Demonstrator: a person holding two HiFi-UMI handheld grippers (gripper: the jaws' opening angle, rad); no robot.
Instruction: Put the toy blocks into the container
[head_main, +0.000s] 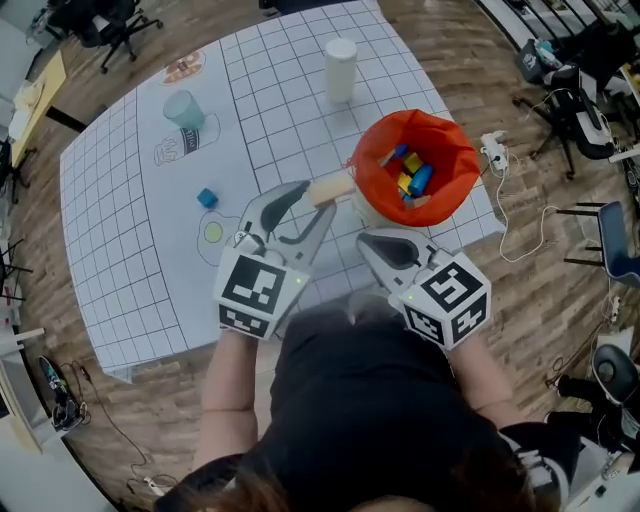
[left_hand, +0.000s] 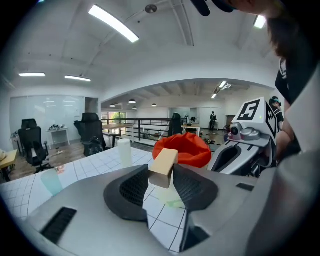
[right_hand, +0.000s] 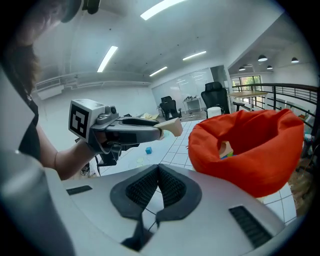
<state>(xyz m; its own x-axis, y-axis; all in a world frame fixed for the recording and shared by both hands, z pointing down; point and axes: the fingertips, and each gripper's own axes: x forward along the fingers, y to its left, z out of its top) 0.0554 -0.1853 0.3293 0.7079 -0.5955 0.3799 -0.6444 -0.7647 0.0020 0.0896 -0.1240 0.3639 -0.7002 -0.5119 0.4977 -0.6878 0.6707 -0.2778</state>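
The white gridded tabletop (head_main: 120, 220) carries a round container lined with orange fabric (head_main: 368, 165) close to its near right corner. Several coloured toy blocks (head_main: 412, 178) already lie inside the container.

The left gripper (head_main: 318, 197) is clamped on a tan rectangular wooden block (head_main: 333, 188), with a ribbed pad pressing each of its flanks. The block is held above the tabletop, just beside the container's left rim and not yet over the opening. Its long axis runs on from the jaws toward the orange wall.

In the left gripper view the container (left_hand: 187, 147) rises straight ahead, just beyond the block (left_hand: 164, 165), a little to the right of the jaw line. Judging from that, a short carry forward and rightward would bring the block over the mouth.

The right gripper (head_main: 372, 243) hovers nearer the container's near side. Its own view shows its jaws (right_hand: 158, 175) pressed together with nothing between them, so it has no part in this drop.

A small blue cube (head_main: 207, 198) sits alone on the tabletop toward the middle, well to the left of both grippers. It looks like the next block to be fetched.
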